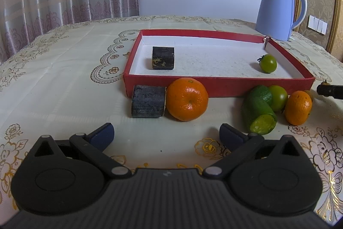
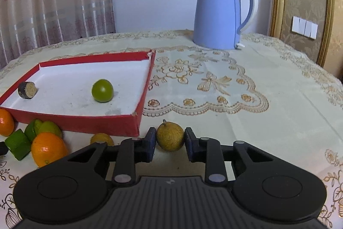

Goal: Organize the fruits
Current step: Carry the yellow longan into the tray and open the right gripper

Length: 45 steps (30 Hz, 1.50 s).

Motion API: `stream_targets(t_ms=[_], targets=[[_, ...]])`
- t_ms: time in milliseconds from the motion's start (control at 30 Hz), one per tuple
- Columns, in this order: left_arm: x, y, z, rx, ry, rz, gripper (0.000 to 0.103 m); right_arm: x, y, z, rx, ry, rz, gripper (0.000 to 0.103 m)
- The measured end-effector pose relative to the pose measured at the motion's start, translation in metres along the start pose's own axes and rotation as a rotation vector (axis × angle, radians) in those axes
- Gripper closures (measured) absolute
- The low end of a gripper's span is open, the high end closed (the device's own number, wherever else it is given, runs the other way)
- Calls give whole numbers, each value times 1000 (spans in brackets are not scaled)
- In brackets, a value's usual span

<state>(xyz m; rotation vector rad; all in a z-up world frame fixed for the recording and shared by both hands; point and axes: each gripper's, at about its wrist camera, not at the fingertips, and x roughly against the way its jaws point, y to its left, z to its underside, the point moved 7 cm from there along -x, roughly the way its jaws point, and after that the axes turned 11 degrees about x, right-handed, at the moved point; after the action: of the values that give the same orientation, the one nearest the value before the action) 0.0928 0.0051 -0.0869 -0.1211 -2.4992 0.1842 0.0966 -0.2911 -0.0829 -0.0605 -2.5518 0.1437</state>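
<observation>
Left tongs [image 1: 166, 134] tilted down toward the bench [image 1: 64, 70], blue pads [image 1: 103, 135] spread wide apart with nothing between them, hovering low. Right tongs [image 2: 170, 141] tilted down likewise, jaws closed in, both pads [image 2: 150, 144] pressed against the sides of a small yellow-brown fruit [image 2: 170, 136] resting low over the bench.

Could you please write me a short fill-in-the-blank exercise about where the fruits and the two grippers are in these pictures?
1. The right hand-held gripper is shut on a small ____ fruit.
2. Inside the red tray lie a dark block and one green ____.
3. The left hand-held gripper is ____ and holds nothing.
4. Behind the tray stands a blue ____.

Missing words: yellow-brown; tomato; open; kettle
</observation>
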Motion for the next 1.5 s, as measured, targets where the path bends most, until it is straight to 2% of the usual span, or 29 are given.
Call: stream_targets(t_ms=[333,667,867,1167,1400,1500], targets=[[0,0,0,1,0,1,0,23,14,-25,46,-83,16,75],[0,0,0,1,0,1,0,8,41,-55,111,-106,-8,75],[0,0,0,1,0,1,0,-22,56,-63,134,-62,-16,75],[0,0,0,1,1,2,0,-60,62,-57,127,32,-43,75],[0,0,0,1,1,2,0,-66,64,-51,120,54,-69,74],[0,0,0,2,1,2,0,-61,62,-52,104,47,-86,69]])
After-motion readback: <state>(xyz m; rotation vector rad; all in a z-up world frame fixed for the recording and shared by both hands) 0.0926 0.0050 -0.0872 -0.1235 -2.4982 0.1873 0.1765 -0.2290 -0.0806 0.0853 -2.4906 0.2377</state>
